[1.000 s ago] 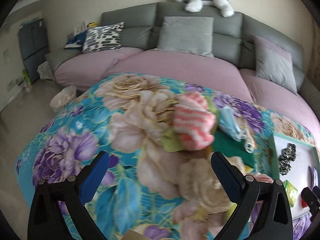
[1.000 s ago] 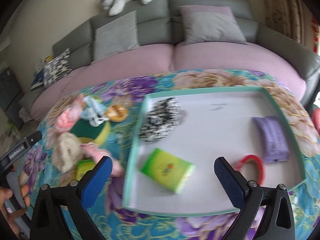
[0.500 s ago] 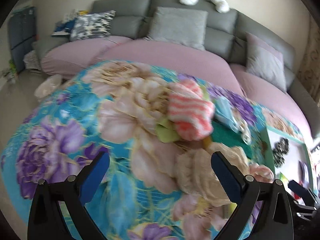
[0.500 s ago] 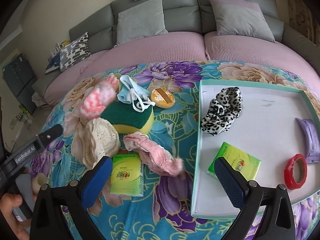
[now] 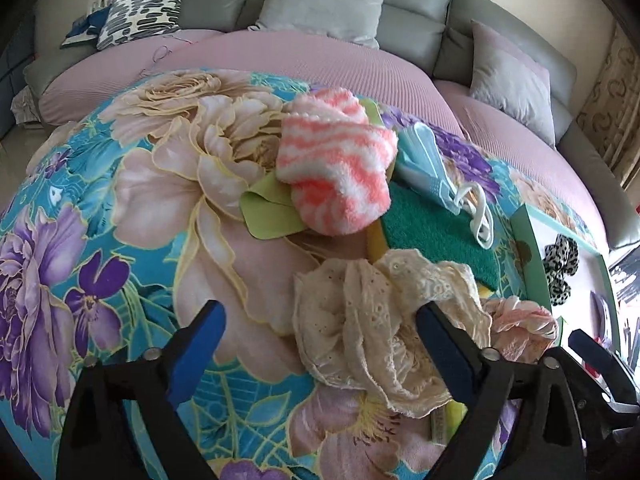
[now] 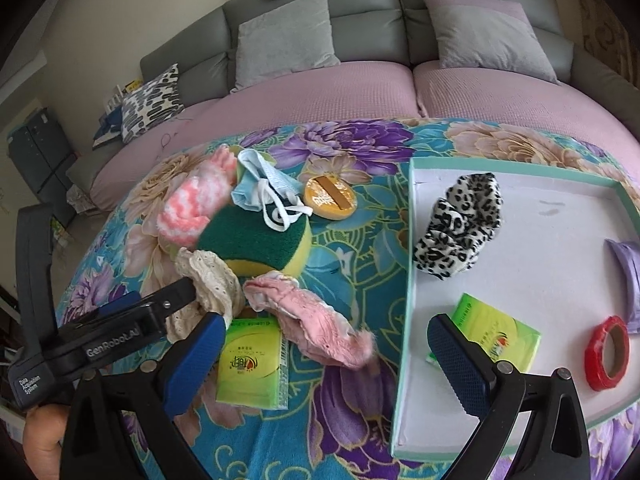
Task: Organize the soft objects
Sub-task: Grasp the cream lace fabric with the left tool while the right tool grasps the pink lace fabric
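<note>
A cream lace cloth lies crumpled on the flowered blanket. My left gripper hangs low over it with its jaws closing. The cloth lies between them against the right pad, while the left pad is clear of it. The same cloth shows in the right wrist view. My right gripper is open and holds nothing; it hangs above a pink lace cloth and the tray's left rim. A pink-and-white fuzzy sock rests on a green sponge.
The tray holds a leopard scrunchie, a green tissue pack, a red tape roll and a purple pouch. On the blanket lie a blue face mask, an orange tin and another tissue pack. A sofa stands behind.
My left gripper came down and tilted toward the cream cloth, and its jaws narrowed a little. My right gripper slid left from over the tray to its left rim.
</note>
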A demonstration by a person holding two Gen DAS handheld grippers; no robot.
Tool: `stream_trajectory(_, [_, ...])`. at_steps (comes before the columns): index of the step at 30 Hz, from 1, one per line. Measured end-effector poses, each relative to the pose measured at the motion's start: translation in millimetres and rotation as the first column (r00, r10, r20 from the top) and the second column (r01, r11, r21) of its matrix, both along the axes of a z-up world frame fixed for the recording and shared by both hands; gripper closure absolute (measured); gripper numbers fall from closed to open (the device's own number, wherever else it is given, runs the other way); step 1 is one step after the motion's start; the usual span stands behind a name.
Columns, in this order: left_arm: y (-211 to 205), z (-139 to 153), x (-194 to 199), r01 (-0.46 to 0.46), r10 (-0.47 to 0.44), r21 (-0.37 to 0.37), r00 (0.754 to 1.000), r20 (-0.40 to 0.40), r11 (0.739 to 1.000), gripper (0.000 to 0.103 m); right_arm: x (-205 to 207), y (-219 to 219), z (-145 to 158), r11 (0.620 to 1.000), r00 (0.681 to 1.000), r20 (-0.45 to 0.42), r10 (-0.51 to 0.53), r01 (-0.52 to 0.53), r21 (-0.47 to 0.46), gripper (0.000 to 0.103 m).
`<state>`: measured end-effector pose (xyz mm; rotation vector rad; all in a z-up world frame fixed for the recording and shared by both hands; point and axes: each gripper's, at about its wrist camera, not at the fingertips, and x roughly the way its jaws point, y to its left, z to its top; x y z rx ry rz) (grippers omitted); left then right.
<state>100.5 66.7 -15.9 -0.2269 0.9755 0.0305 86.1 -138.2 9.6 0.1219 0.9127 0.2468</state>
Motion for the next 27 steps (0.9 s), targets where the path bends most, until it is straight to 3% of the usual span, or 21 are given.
stream_trajectory(8, [-8.1, -14.5, 6.3, 0.047, -0.046, 0.006, 0.997, -0.069, 0.999, 0.027, 3.6, 13.4, -9.6, 0.996, 0.999, 0.003, 0.044, -0.044, -0.078, 0.026])
stream_trajectory(15, [-19.7, -10.5, 4.9, 0.098, -0.099, -0.021, 0.993, -0.061, 0.995, 0.061, 7.5, 16.7, -17.8, 0.995, 0.997, -0.027, 0.071, -0.073, -0.068, 0.044])
stream_trajectory(20, [-19.7, -10.4, 3.8, 0.114, -0.115, -0.030, 0.992, -0.059, 0.993, 0.071, 11.3, 18.4, -25.4, 0.995, 0.997, -0.044, 0.069, -0.072, -0.070, 0.050])
stream_trajectory(27, [-24.8, -4.2, 1.3, 0.146, -0.146, 0.001, 0.988, -0.047, 0.989, 0.081, 12.2, 12.7, -25.1, 0.997, 0.998, -0.036, 0.058, -0.059, -0.041, 0.074])
